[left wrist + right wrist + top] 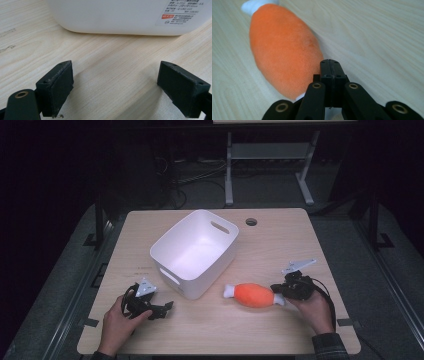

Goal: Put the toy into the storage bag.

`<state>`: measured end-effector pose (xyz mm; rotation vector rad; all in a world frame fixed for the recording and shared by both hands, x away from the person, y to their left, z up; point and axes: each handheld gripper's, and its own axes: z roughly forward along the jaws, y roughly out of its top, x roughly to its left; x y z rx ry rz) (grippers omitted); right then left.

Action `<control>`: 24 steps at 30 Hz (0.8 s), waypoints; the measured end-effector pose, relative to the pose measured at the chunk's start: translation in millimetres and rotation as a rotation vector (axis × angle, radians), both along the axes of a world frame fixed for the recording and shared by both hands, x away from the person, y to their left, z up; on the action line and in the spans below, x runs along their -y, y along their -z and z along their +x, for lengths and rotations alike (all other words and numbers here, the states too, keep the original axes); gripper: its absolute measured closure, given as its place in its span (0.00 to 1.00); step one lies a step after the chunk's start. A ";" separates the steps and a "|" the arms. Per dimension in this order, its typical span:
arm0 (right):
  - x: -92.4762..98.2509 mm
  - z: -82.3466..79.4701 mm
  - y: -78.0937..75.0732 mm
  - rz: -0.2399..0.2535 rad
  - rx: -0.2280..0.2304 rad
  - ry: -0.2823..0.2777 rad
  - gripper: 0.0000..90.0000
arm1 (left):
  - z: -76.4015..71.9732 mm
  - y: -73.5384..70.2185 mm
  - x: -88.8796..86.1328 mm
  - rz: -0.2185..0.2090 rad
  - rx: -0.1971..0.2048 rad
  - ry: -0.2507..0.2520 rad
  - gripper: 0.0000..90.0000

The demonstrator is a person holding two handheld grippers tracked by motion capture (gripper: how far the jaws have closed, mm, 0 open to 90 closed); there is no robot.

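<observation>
An orange plush toy (255, 295) with white ends lies on the wooden table (240, 335), right of centre. My right gripper (276, 288) is at the toy's right end, held by a hand. In the right gripper view its jaws (330, 63) are pressed flat together, shut, lying against the near end of the orange toy (284, 50) with nothing visible between the pads. My left gripper (167, 308) rests on the table at the front left, in a hand. Its jaws (115, 82) stand wide open and empty, facing the wall of a white bin (112, 15).
The white plastic bin (165, 242) with handle slots stands in the middle of the table, tilted diagonally, and looks empty. A round cable hole (251, 221) sits near the table's far edge. Table legs and cables lie on the dark floor behind.
</observation>
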<state>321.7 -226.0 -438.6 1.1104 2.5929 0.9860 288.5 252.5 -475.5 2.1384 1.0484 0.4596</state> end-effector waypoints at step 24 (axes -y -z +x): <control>2.8 -40.3 0.0 0.013 -0.014 -0.036 1.00 | 0.0 0.0 0.1 0.000 0.000 0.000 0.14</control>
